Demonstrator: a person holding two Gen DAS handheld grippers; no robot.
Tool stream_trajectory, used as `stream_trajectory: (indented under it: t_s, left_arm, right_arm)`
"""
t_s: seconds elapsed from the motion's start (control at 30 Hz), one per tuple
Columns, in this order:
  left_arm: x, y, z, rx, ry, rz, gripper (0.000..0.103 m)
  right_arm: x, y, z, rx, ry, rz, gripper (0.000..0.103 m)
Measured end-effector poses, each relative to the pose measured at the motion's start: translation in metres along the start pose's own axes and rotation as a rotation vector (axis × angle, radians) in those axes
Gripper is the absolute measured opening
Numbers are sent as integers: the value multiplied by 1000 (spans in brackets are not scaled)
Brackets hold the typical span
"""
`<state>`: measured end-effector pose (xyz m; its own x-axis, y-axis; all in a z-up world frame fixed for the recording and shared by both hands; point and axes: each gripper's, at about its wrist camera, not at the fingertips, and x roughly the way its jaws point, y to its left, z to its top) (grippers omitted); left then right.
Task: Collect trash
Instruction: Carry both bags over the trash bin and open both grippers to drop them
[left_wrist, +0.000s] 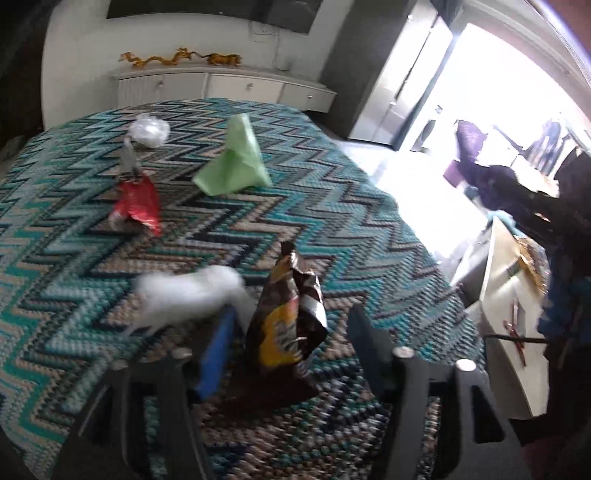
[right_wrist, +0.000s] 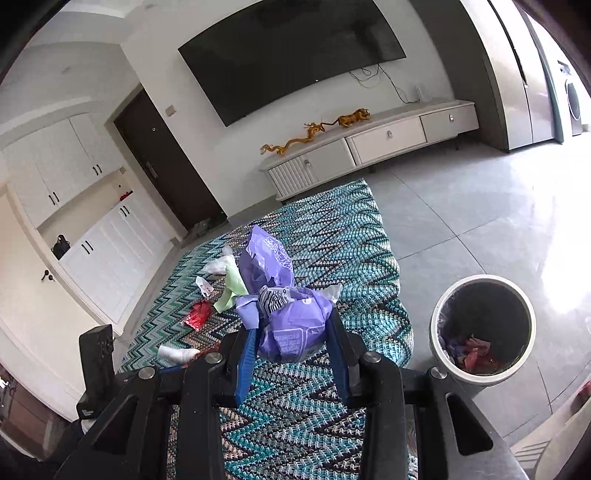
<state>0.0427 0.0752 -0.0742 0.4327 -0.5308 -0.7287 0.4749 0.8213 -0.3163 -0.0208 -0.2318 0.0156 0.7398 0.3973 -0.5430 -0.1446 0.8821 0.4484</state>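
My right gripper is shut on a crumpled purple plastic bag and holds it above the zigzag rug, left of a white trash bin with wrappers inside. My left gripper is open, its fingers either side of a brown and yellow chip bag standing on the rug. Nearby lie white crumpled paper, a red wrapper, green paper and a clear plastic wad.
A white TV cabinet with golden figurines stands against the far wall under a television. Grey tile floor lies right of the rug. A white table edge and a dark-clothed figure are at the right in the left wrist view.
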Motion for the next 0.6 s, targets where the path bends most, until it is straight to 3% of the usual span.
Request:
stream_trajectory:
  t_s: [0.47,0.6]
  left_arm:
    - [14,-38,-10,101,33,-18,65]
    - [31,-40,-5,95,68,42,53]
  right_arm:
    - [8,-10,-8,28,19,15,33]
    - [6,-16,-11,40,18,19,33]
